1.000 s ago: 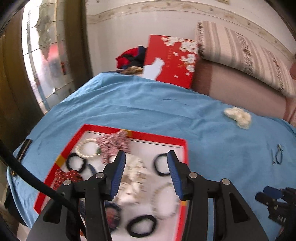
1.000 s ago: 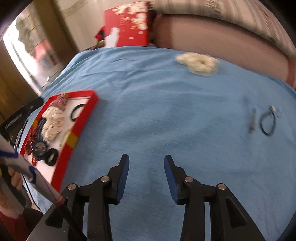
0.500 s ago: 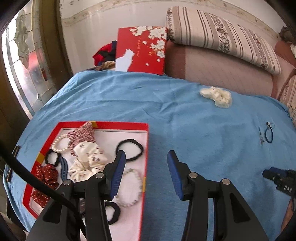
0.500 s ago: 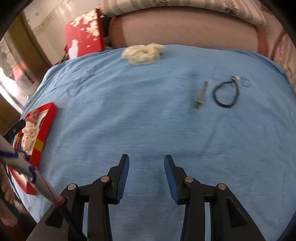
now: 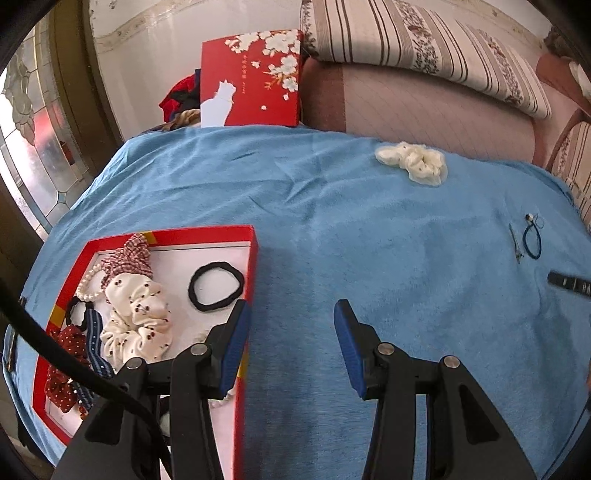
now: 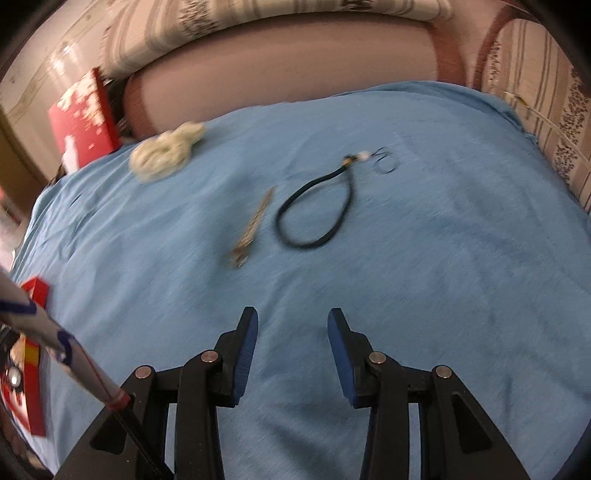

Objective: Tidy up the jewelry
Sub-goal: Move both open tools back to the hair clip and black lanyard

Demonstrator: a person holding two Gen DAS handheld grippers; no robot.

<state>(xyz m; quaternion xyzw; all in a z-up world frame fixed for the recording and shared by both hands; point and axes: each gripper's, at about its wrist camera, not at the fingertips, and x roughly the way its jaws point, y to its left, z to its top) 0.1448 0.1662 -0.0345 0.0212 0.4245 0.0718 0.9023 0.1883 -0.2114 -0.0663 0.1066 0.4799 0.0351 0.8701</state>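
Blue terry-cloth cover (image 5: 332, 229) over work surface. Behind: pinkish-brown quilted sofa back (image 5: 424, 107), striped floral cushion (image 5: 424, 48) on top. Cream wall with patterned border strip (image 5: 147, 33). Leaded stained-glass window (image 5: 33, 140) in dark wooden frame, daylit.

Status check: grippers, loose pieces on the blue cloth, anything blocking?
Left gripper and right gripper open, empty. Red tray part filled; cream scrunchie, metal hair clip and dark cord loop loose on blue cloth. Nothing blocking.
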